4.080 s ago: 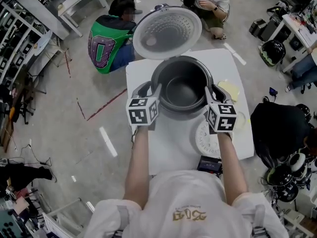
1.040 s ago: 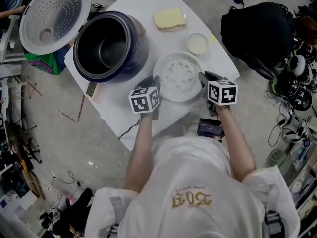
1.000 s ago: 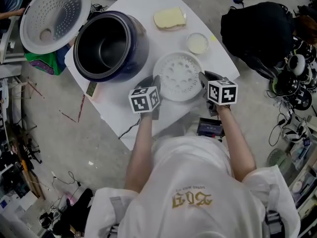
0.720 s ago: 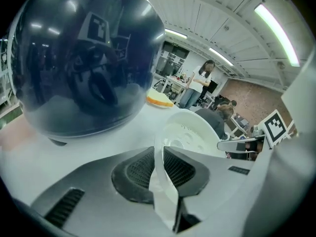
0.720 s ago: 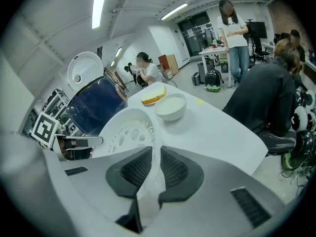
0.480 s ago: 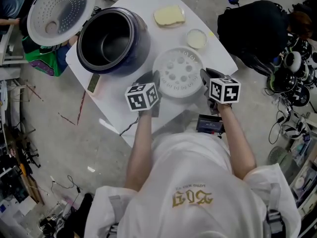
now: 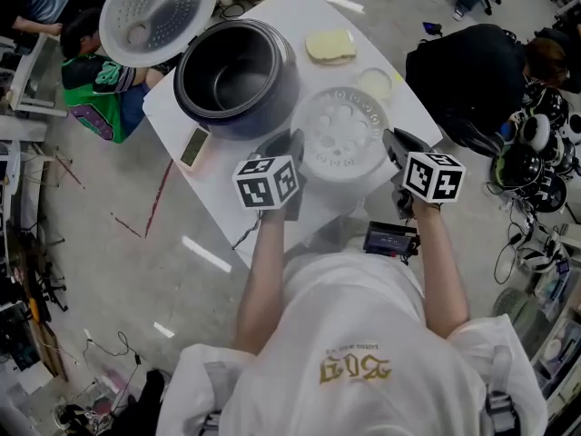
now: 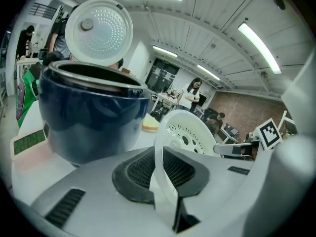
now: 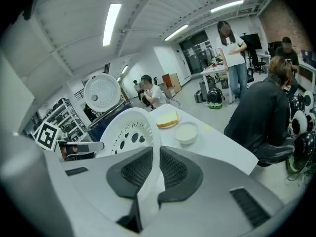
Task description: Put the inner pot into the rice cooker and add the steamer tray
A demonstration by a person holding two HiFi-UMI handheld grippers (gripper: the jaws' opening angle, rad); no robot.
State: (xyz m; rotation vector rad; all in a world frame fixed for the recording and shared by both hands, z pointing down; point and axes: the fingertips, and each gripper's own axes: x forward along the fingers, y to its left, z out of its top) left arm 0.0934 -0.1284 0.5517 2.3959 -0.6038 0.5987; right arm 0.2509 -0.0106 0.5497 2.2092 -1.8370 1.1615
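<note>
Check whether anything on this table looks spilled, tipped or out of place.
Nothing stands out. The rice cooker sits upright with its lid open, and the steamer tray is gripped at opposite sides by the left gripper and right gripper.

bits on and around the white table

on the table (image 7: 300, 7), a yellow slab on a small plate (image 7: 330, 45) lies near the far corner, and a small round dish (image 7: 375, 84) with a pale inside sits along the right edge, apart from the slab. a flat card with a green face (image 7: 194, 146) lies at the left edge. a dark device with a lit screen (image 7: 391, 240) shows at the near edge; whether it rests on the table cannot be told. a person in a black jacket (image 7: 472, 71) sits just off the right corner, and a person in a green top (image 7: 95, 80) sits on the floor past the left corner. red lines (image 7: 159, 198) and a white strip (image 7: 207, 254) mark the floor.
</note>
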